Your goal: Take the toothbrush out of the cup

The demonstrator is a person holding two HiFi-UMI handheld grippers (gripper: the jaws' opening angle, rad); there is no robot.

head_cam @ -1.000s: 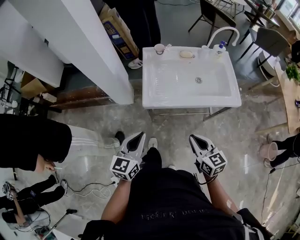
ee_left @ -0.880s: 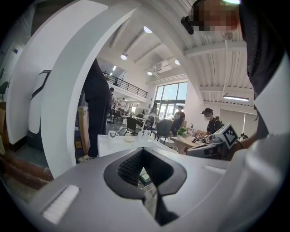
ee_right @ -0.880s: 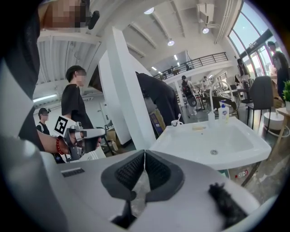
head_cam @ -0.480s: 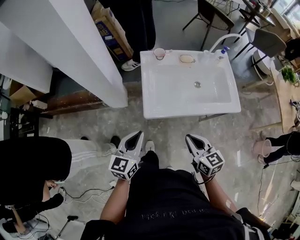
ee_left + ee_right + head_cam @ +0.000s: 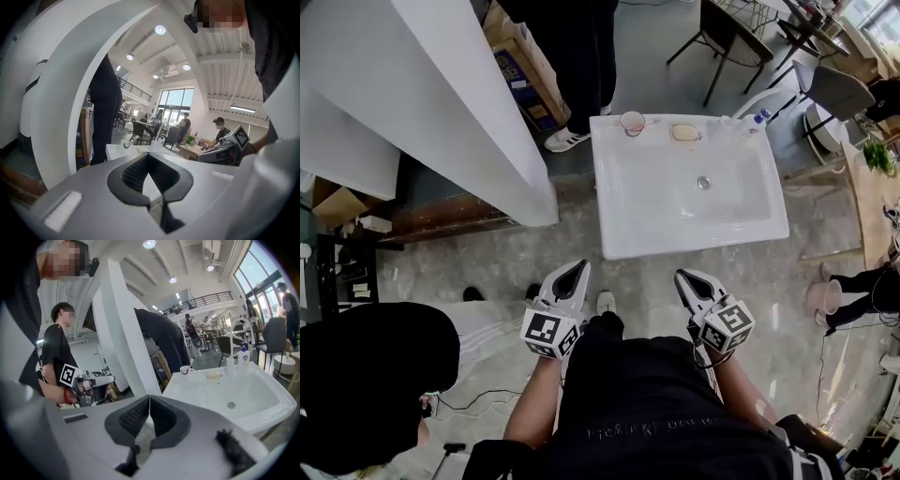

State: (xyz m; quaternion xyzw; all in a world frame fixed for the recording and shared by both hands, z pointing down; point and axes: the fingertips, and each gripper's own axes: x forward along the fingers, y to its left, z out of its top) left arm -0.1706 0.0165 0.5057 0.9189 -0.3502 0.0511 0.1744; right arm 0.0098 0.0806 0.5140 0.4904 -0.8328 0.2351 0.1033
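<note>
White sink (image 5: 619, 239) has drawn slightly nearer, yet the cup (image 5: 632, 123) holding the toothbrush (image 5: 191, 362) stays far off; left tongs (image 5: 577, 270) and right tongs (image 5: 684, 277) are both pressed together, empty.

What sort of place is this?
Likely an open café-like hall, not a bathroom: a freestanding sink stands on a stone floor, with chairs behind and a cardboard box beside.
</note>
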